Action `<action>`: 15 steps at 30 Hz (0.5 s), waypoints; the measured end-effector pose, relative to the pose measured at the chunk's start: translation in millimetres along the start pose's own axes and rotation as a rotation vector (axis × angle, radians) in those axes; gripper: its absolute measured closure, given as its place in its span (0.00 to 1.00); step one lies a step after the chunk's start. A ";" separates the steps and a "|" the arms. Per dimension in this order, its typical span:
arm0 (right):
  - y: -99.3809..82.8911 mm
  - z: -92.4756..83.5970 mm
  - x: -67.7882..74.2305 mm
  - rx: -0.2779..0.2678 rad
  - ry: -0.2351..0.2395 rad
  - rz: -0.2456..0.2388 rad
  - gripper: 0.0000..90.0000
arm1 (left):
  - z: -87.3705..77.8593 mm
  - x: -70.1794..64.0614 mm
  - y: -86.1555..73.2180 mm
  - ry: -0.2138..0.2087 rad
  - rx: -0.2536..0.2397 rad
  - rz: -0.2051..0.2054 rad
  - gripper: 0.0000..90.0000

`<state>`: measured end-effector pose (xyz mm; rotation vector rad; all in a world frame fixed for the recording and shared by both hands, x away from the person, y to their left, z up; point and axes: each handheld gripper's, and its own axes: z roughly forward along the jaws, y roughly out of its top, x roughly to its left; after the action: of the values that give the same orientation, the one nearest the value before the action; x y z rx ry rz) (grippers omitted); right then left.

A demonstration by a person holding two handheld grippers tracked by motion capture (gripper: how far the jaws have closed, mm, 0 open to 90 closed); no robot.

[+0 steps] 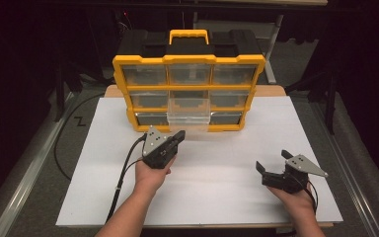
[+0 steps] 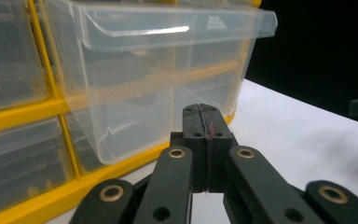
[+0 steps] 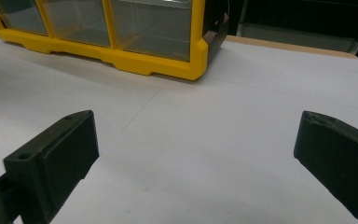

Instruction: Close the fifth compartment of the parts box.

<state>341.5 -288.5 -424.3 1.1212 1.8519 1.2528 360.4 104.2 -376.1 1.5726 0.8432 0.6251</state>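
From above, the left gripper (image 1: 179, 135) sits just in front of a yellow box (image 1: 188, 89) of clear drawers, near its bottom row. Its jaws are pressed tight together with nothing between them. One clear drawer (image 1: 188, 117) in the middle sticks out of the box toward the person — the jaw tips are just beside its left front corner, and I cannot tell if they touch it. The left gripper view shows what the high view cannot: the drawer (image 2: 135, 79) up close, see-through, with a lip along its top front edge, and the shut jaw tips (image 2: 200, 122) low in front of it. To the right the white table (image 1: 217, 163) is bare and wide, with lots of room to move. The right gripper (image 1: 271, 163) rests far off near the table's right edge, jaws spread wide and holding nothing. Its own view shows the box's bottom corner (image 3: 193, 56) well ahead — and flat white table (image 3: 191, 154) between the two jaws.
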 end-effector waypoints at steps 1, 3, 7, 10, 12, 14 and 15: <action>0.0 -0.1 -0.1 -0.003 0.000 -0.001 0.01 | 1.8 -0.2 2.7 0.004 -0.004 -0.001 1.00; 0.0 -0.3 -0.1 -0.003 0.000 -0.001 0.01 | 3.7 -0.3 4.9 0.007 -0.005 -0.002 1.00; 0.0 -0.2 -0.3 -0.004 0.000 -0.001 0.01 | 6.4 -1.1 8.7 0.011 -0.005 0.001 1.00; 0.0 -0.3 -0.2 -0.004 0.000 -0.002 0.01 | 8.7 -1.4 12.1 0.013 -0.005 0.006 1.00; 0.0 -0.3 -0.2 -0.004 0.000 -0.002 0.01 | 10.3 -1.3 14.0 0.016 0.001 0.006 1.00; 0.0 -0.2 -0.2 -0.002 0.000 -0.001 0.01 | 12.4 -1.7 16.1 0.017 0.004 0.008 1.00; 0.0 -0.2 -0.2 -0.002 0.000 -0.001 0.01 | 12.4 -1.7 16.1 0.017 0.004 0.008 1.00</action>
<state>341.4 -288.7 -424.2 1.1194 1.8498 1.2540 372.0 94.6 -362.3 1.5767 0.8513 0.6436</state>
